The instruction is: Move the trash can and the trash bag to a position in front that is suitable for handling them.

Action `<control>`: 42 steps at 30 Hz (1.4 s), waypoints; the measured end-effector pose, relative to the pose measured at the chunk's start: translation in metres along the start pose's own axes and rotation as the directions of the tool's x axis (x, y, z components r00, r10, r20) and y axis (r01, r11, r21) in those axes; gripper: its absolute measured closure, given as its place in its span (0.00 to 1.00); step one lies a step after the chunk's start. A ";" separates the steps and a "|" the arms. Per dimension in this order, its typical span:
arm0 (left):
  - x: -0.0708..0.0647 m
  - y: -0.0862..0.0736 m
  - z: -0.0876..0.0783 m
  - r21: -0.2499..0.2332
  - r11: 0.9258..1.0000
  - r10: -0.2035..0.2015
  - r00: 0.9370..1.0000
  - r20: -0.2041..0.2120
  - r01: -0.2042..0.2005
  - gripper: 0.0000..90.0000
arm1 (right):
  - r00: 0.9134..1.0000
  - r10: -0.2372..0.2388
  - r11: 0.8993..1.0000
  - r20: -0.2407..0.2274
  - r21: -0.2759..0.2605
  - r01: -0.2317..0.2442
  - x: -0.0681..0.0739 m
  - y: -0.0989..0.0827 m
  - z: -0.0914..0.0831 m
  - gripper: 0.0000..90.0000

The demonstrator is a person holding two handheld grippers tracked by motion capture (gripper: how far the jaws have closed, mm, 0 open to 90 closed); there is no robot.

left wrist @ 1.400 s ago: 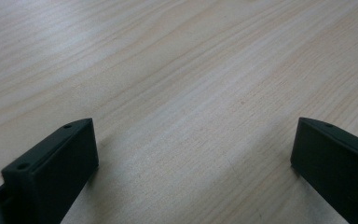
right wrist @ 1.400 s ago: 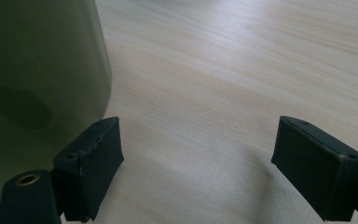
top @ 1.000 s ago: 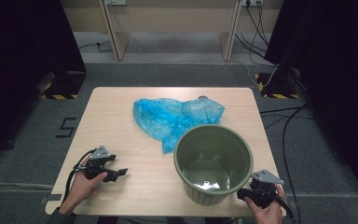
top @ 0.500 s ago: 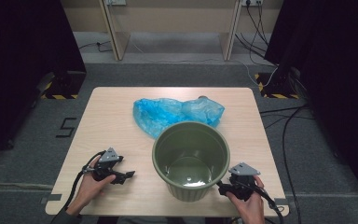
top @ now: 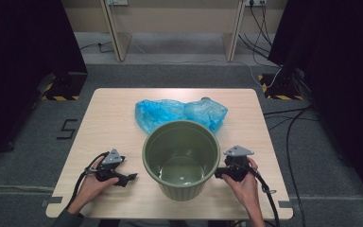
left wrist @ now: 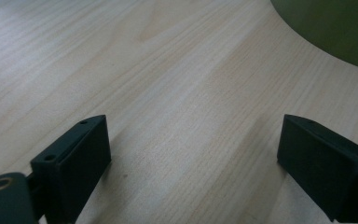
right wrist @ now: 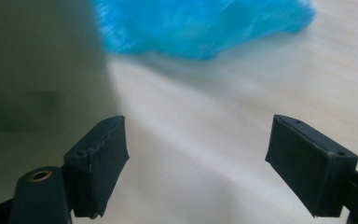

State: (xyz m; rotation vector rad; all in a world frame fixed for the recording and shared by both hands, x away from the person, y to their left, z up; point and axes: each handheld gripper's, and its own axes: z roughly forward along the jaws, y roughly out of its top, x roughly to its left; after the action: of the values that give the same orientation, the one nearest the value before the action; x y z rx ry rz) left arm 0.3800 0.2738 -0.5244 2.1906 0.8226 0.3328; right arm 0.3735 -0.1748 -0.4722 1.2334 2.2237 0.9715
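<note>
Round olive-green plastic bucket (top: 181,158), smooth-walled, tapering to its base, stands near the front edge of the pale wood-grain table (top: 108,118). Crumpled translucent blue plastic bag (top: 179,112) lies behind it, mid-table. Left gripper (top: 127,178) held low toward the bucket, jaws spread and just been widening, nothing between. Right gripper (top: 220,174) beside the bucket's wall, jaws spread, empty.

You have one green bucket (top: 181,158), one blue plastic bag (top: 179,112) at its 12 o'clock, and two tongs on one counter (top: 113,118).
</note>
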 end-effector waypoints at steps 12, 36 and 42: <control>0.001 0.001 0.001 0.008 1.000 0.007 1.000 0.001 -0.007 0.05 | 1.000 0.003 1.000 -0.021 0.003 -0.003 -0.032 0.051 0.067 0.23; 0.001 0.001 0.001 0.008 1.000 0.007 1.000 -0.001 -0.007 0.04 | 0.992 -0.114 0.990 0.054 0.087 0.109 -0.055 0.043 0.092 0.96; 0.001 0.001 0.001 0.008 1.000 0.007 1.000 -0.001 -0.007 0.04 | 0.985 -0.113 0.988 0.128 0.124 0.097 -0.097 0.032 0.065 0.91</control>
State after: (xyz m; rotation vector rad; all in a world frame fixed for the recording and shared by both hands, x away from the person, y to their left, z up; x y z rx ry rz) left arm 0.3820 0.2734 -0.5245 2.2017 0.8185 0.3348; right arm 0.4838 -0.2213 -0.4900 1.1808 2.2409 0.7055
